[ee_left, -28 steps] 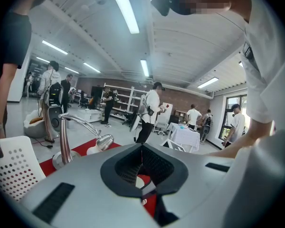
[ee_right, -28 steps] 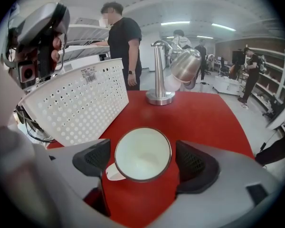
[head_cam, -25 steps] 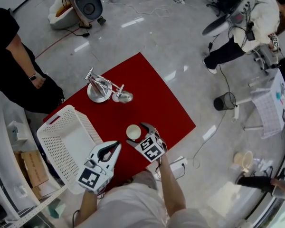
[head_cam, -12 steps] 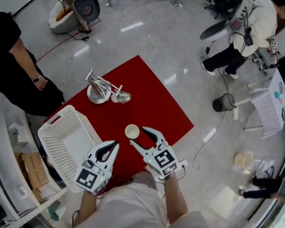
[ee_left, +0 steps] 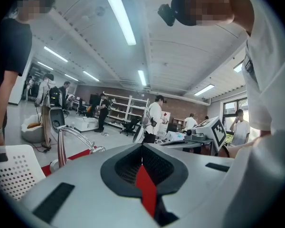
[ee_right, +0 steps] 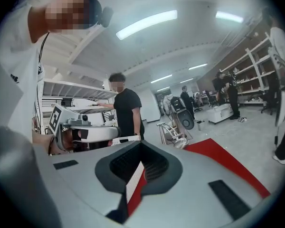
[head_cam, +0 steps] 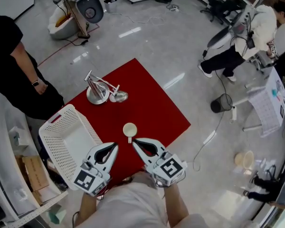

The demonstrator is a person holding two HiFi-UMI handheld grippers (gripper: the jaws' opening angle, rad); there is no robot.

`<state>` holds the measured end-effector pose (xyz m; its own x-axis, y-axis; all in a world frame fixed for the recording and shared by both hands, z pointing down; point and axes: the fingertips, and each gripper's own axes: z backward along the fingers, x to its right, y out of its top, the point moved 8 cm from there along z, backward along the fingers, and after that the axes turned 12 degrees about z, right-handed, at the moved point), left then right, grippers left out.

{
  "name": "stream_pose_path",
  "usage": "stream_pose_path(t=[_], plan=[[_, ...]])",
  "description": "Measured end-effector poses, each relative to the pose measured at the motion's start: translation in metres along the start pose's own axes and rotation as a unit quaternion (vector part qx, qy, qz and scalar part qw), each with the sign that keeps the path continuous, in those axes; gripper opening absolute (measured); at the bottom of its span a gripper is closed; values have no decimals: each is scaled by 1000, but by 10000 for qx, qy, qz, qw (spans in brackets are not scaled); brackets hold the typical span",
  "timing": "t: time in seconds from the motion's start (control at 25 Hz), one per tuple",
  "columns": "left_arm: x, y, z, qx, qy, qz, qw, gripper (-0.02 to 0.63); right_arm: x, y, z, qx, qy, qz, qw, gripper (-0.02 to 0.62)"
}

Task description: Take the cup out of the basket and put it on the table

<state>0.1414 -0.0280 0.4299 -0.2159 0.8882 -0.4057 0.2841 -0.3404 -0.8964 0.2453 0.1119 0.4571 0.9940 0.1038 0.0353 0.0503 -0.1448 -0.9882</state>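
- Your left gripper (head_cam: 115, 146) has its 2 jaws pressed together with nothing between them; the left gripper view (ee_left: 142, 149) shows the pads meeting tip to tip.
- Your right gripper (head_cam: 134, 141) is the same, jaws closed on themselves and holding nothing; the right gripper view (ee_right: 141, 144) confirms it.
- Both grippers hang low over the near edge of the red square table top (head_cam: 149, 99), side by side and angled toward each other.
- The small round cream cup (head_cam: 129, 129) is out of the basket. It stands upright on the red surface with its mouth up, just beyond your right gripper's tip, and no jaw is around it.
- The white perforated plastic basket (head_cam: 66, 139) sits at the table's left edge, just beside your left gripper and well apart from the cup.
- A shiny metal stand with a round base (head_cam: 99, 88) is at the far side of the red top, well apart from the cup.
- 1 person in a black top (head_cam: 14, 63) stands left of the table.
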Motion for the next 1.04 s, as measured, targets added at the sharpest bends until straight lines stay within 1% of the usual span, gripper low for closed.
stream_pose_path(t=[0.24,0.52,0.84,1.04], plan=[[15,-1,12,104,-34,10,9999,11,-24,-3,11,-64,144,19,9999,8],[20,-1,30,227,0,-21,9997,11,-37,1,17,-89,129,134,9998,8],[26,-1,41,219,15,-166,9996,11,-48,3,21,-125,65,164,9998,8],[26,-4,47,172,18,-208,9996,11,-54,-3,22,-202,76,226,9995,8]])
